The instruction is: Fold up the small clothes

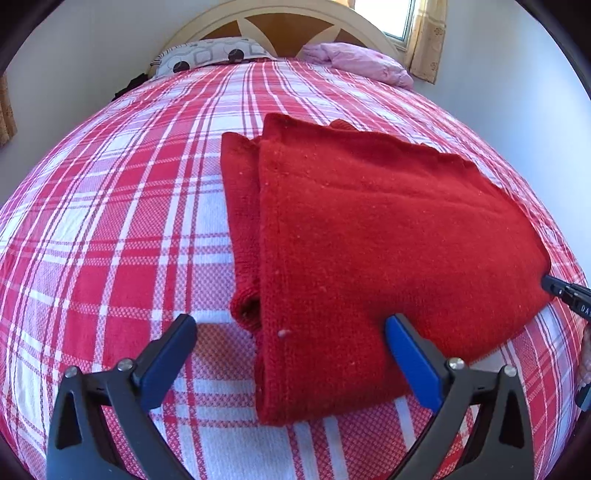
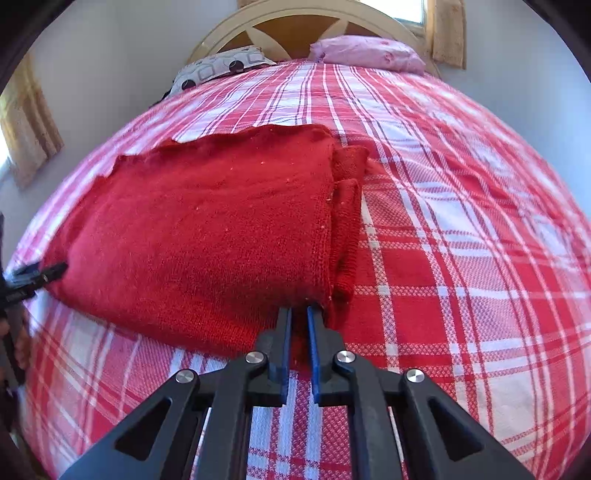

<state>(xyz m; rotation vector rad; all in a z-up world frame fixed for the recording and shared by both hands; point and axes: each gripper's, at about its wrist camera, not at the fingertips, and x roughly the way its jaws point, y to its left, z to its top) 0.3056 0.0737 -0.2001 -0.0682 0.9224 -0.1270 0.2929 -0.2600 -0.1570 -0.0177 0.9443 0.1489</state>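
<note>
A red knitted garment [image 1: 369, 229] lies folded on the red-and-white plaid bedspread [image 1: 110, 240]; a folded sleeve sticks out along one side. My left gripper [image 1: 291, 325] is open, its fingers straddling the garment's near left corner just above the bed. My right gripper [image 2: 299, 314] is shut on the garment's [image 2: 207, 229] near right corner, red knit pinched between its blue pads. The right gripper's tip also shows at the right edge of the left wrist view [image 1: 565, 291], and the left gripper's tip at the left edge of the right wrist view [image 2: 33, 277].
A patterned grey pillow [image 1: 210, 55] and a pink pillow [image 1: 362, 59] lie at the head of the bed below a curved headboard [image 1: 280, 18]. A curtained window [image 1: 417, 26] is at the far right. White walls flank the bed.
</note>
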